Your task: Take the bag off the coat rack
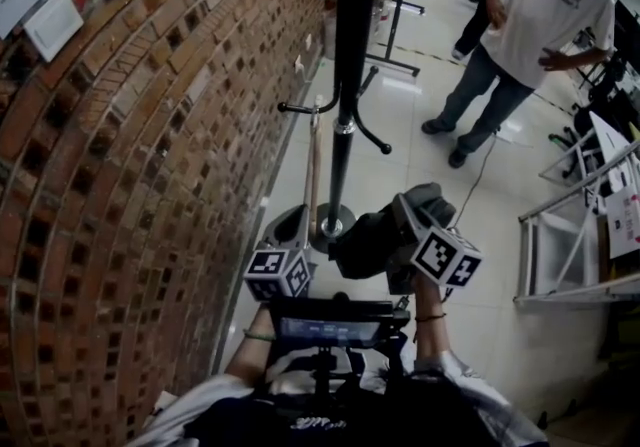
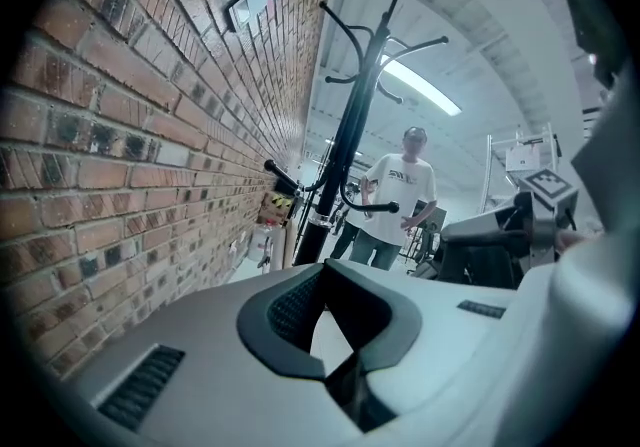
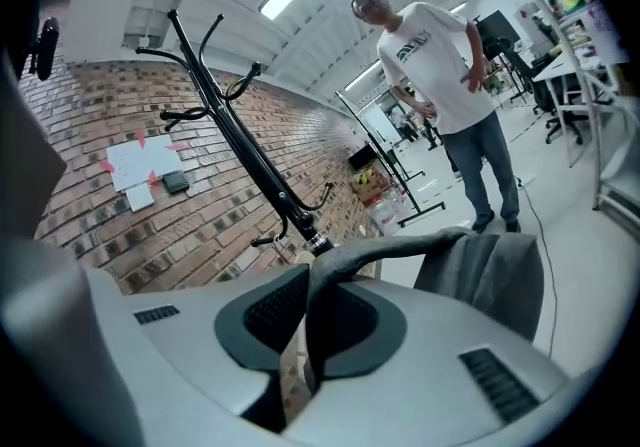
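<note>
**By the brick wall, the bag is clear of the rack**

A long brick wall (image 1: 120, 185) runs down one side of a workshop with a pale, shiny floor (image 1: 420, 135). The black coat rack (image 1: 345, 85) stands close against the wall. A person (image 1: 545, 5) in a white T-shirt waits a little way beyond it.

The grey bag (image 3: 500, 270) hangs near the foot of the rack and just beside the pole, and I see none of it on a hook. It is carried by its strap (image 3: 370, 250), which I'd guess lets the body hang free, away from the curved hooks.

The right tongs (image 3: 305, 335) are closed tight, with the strap pinched between the pads and the fabric draped off to one side. The left tongs (image 2: 330, 335) are parted and hold nothing, with only floor showing through the gap. They sit low beside the other pair, pointed at the rack.
</note>
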### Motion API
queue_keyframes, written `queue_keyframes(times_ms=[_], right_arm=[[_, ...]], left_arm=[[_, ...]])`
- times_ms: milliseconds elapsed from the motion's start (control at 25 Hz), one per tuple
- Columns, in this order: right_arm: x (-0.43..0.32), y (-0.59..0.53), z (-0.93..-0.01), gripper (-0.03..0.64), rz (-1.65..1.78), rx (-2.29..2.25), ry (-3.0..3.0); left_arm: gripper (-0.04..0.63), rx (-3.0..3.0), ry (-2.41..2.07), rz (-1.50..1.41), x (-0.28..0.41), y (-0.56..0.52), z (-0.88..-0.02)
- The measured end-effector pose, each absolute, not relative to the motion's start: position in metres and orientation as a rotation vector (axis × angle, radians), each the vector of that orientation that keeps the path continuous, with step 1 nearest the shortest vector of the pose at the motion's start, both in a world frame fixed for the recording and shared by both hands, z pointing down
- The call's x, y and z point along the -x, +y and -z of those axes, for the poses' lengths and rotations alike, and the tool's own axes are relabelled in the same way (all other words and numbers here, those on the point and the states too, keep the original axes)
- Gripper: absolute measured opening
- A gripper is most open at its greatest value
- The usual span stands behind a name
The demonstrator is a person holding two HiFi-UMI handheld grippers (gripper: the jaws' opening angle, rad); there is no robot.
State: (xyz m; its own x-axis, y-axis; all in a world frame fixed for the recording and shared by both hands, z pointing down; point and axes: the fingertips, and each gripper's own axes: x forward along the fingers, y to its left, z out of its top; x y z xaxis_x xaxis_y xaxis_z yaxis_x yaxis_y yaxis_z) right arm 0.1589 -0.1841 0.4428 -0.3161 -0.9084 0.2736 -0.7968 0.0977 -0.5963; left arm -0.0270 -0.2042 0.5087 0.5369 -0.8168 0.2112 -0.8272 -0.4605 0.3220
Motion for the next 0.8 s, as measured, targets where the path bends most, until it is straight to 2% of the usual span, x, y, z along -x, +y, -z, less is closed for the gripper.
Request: queue_keyframes(times_ms=[800], right_arm=[[-0.172,-0.164,-0.491,0.032,1.07,1.747,2.145]], left_arm=[[0.009,-2.438,-1.297,-0.073,0.009,-0.2,-0.51]])
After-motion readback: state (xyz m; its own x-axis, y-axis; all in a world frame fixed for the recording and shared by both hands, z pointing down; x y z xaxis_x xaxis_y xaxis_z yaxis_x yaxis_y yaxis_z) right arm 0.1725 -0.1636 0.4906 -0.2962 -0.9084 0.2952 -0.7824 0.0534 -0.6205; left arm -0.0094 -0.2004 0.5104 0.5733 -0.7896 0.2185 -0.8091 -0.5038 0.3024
